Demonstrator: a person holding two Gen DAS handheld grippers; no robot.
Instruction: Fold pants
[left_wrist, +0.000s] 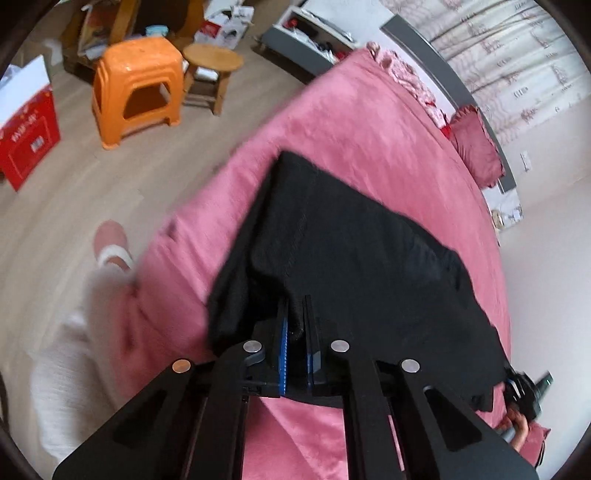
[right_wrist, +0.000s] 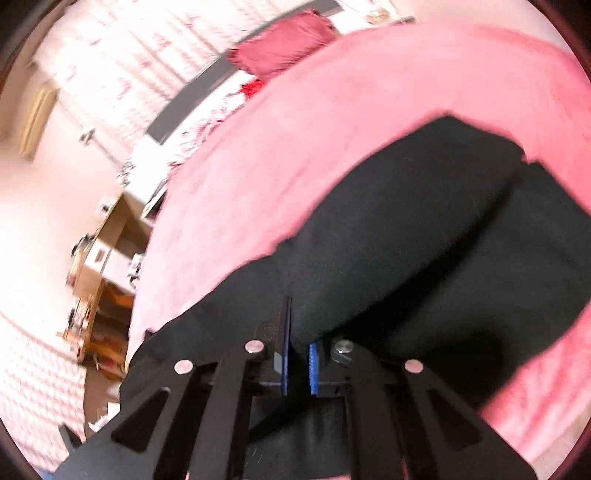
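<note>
Pants (left_wrist: 354, 236), black ones, are lying on a pink bed (left_wrist: 354, 122). Part of the cloth is spread flat on the cover and part is being lifted near the bed's edge.

Left gripper (left_wrist: 295, 314) is pinching a bunch of the black cloth. Its 2 fingers are almost touching, with the fabric squeezed between the blue pads (left_wrist: 283, 350). From that pinch the pants are hanging down in a fold toward the floor side of the bed.

Right gripper (right_wrist: 297, 325) is also squeezing the pants (right_wrist: 424, 229). Its 2 fingers are nearly together, and an edge of the black cloth is caught between them. In the right view the pants are stretching away across the bed (right_wrist: 295, 147) in a wide dark band, with a seam running through the middle.

In the left view the right gripper (left_wrist: 528, 391) is showing at the far corner of the pants, with a hand (left_wrist: 517, 424) holding it.

Beside the bed, an orange stool (left_wrist: 138, 88) is standing next to a small wooden stool (left_wrist: 212, 68). A red box (left_wrist: 27, 144) is sitting on the floor. A dark pink pillow (left_wrist: 476, 144) is resting at the head of the bed. A foot (left_wrist: 110, 240) in a pink slipper is standing on the floor.
</note>
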